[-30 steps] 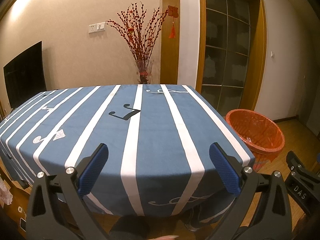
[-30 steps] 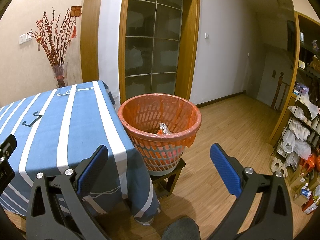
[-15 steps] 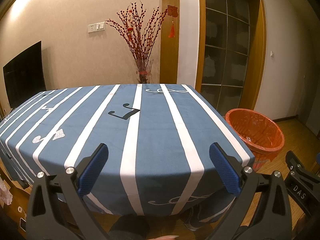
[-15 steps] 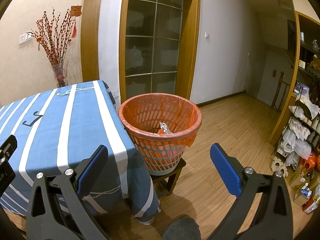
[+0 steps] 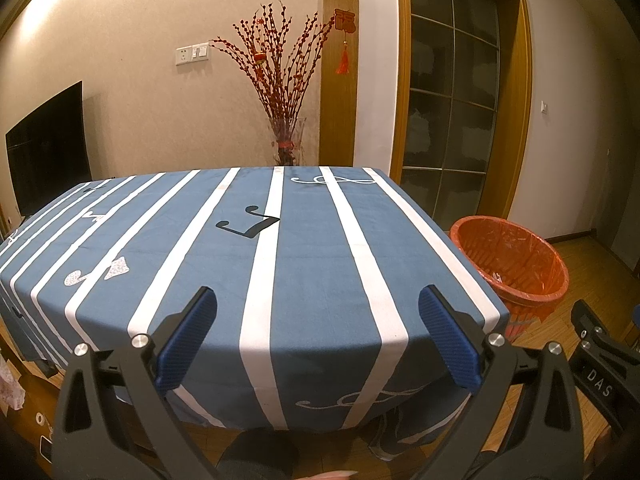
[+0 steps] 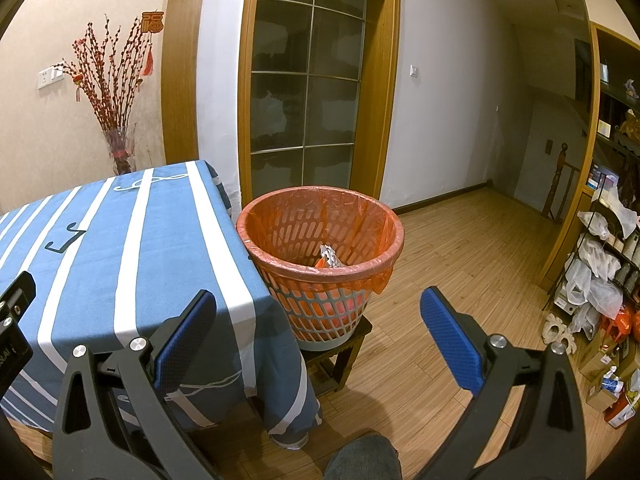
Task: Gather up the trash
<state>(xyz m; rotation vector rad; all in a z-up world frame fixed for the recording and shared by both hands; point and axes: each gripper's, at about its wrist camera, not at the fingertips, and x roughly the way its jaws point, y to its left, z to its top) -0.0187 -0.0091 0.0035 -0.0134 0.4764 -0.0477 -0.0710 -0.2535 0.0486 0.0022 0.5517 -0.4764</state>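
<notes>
Room: warm lamplight is falling on a beige wall, a dark glass door (image 6: 304, 92) in a wooden frame is standing behind the table, and wooden flooring is running off to my right.
Table: a blue tablecloth (image 5: 304, 264) with white stripes and music-note prints is covering it, hanging down over the near edge.
Vase: a glass vase (image 5: 286, 140) of red-budded branches is standing behind the table's far edge, against the wall.
Left tongs (image 5: 318, 334): I am holding them wide apart over the near edge of the table, blue pads (image 5: 188, 340) gripping nothing.
Right tongs (image 6: 318, 334): I am holding these wide apart too, nothing between them, pointing at the basket.
Basket: an orange-lined wastebasket (image 6: 320, 216) is sitting on a low dark stool (image 6: 340, 354), just beside the table's right corner.
Trash: a crumpled silvery scrap (image 6: 330, 256) is lying inside the basket, near its front wall.
Shelves: a rack (image 6: 600, 264) crowded with bags and bottles is standing at my far right.
</notes>
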